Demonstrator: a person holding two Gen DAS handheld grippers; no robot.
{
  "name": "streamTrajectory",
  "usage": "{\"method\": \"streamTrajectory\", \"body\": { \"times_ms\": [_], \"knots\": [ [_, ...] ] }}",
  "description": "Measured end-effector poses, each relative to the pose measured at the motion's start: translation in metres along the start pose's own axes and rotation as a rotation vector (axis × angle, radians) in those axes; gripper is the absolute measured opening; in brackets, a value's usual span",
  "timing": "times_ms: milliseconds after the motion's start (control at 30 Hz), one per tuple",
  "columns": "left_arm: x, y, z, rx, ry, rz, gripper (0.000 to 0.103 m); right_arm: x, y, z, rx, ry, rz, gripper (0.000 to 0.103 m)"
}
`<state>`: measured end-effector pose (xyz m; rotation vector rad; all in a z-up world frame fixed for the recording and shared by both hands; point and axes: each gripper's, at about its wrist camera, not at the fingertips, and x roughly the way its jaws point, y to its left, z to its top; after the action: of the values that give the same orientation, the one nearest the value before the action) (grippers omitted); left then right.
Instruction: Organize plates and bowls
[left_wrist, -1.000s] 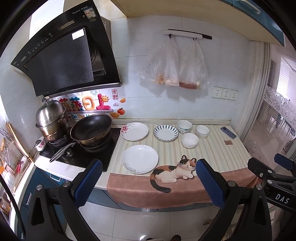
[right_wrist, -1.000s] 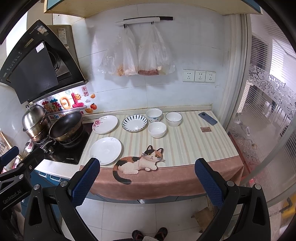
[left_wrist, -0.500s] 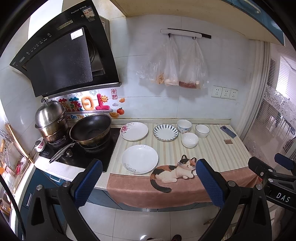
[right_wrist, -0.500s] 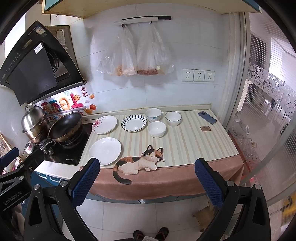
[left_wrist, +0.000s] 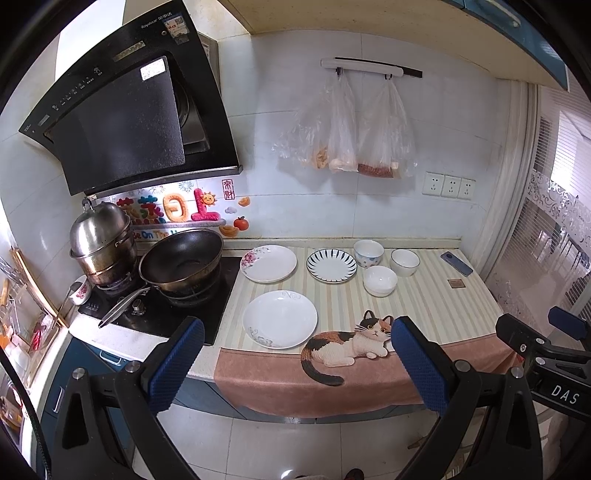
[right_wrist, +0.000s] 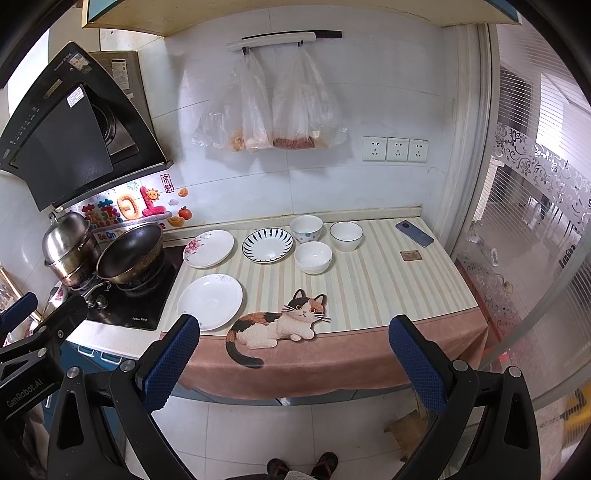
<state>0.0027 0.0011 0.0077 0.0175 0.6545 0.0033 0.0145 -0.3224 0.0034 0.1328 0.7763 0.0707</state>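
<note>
While nothing on the bench (left_wrist: 424, 314) has shifted over the last second, we hold both grippers back off its front edge, so the sorting has not begun. Our left gripper (left_wrist: 295, 363) and right gripper (right_wrist: 291, 360) stand wide and empty. Three plates (left_wrist: 279, 318) lie ahead of the left fingers (left_wrist: 177, 363), three bowls (right_wrist: 313, 256) beyond the right.

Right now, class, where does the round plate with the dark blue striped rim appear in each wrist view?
Left wrist view: the blue-striped plate sits slightly right of centre, near the back of the counter.
Right wrist view: the blue-striped plate sits left of centre.
Shared landmark: the calico cat picture at the counter's front edge.
</note>
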Motion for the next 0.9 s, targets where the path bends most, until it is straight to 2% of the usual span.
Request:
{"method": "streamTrajectory", "body": {
  "times_ms": [667, 800, 900],
  "knots": [
    [0.008, 0.006, 0.007, 0.005, -0.007, 0.000, 0.103, 0.011, 0.010, 0.001, 0.010, -0.001, 0.000, 0.103],
    [0.025, 0.020, 0.006, -0.006, -0.024, 0.001, 0.103, 0.023, 0.017, 0.000, 0.033, -0.017, 0.003, 0.103],
    [0.050, 0.035, -0.001, -0.009, -0.033, 0.044, 0.103, 0.047, 0.022, -0.006, 0.017, -0.039, 0.024, 0.103]
  ]
}}
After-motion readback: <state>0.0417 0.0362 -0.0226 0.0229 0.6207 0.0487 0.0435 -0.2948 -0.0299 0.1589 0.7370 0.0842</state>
